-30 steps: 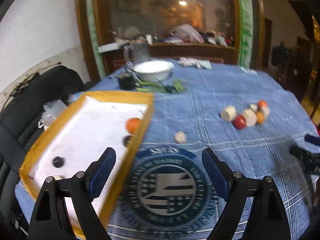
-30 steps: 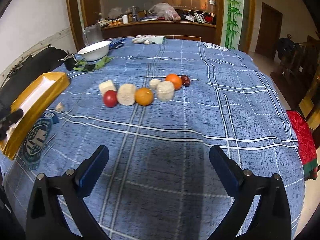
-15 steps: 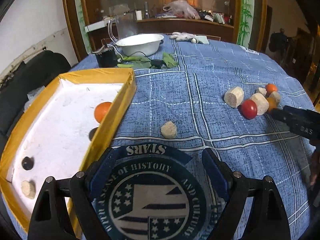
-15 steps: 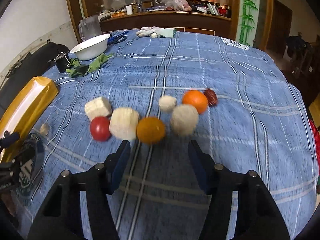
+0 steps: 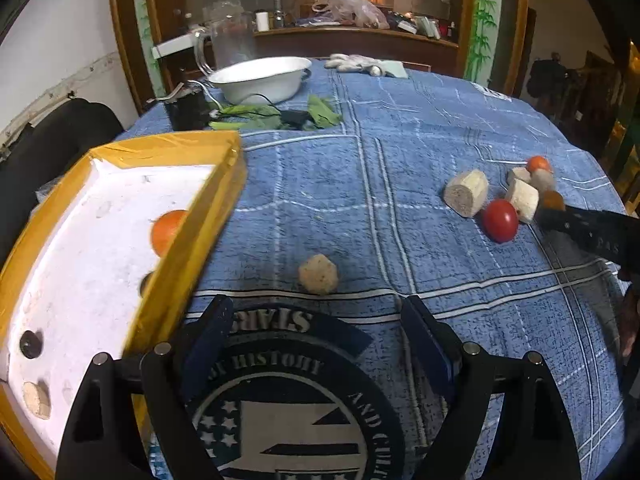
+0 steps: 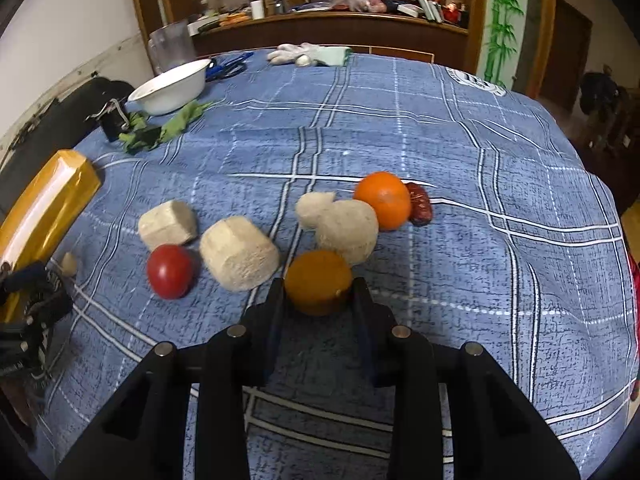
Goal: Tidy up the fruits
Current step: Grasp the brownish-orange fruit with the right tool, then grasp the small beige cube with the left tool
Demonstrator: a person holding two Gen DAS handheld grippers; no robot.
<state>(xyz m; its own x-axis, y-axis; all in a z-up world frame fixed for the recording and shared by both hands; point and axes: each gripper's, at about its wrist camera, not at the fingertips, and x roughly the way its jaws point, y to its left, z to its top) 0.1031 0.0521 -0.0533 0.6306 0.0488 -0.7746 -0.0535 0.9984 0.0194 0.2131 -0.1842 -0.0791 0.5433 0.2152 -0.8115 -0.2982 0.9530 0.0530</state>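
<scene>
A blue cloth (image 6: 460, 140) is being spread over the table, a round emblem (image 5: 288, 404) being shown at its near edge. At the far side, a white bowl (image 5: 260, 79) is being flanked by a clear jug (image 5: 230, 42), green leaves (image 5: 276, 114) and a black clip (image 6: 112, 120). White gloves (image 6: 298, 54) and blue scissors (image 6: 228, 66) are being kept beyond.

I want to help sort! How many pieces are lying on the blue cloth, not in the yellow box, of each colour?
Beige chunks: 5
Orange fruits: 2
Red tomato: 1
Dark red date: 1
Total: 9
</scene>
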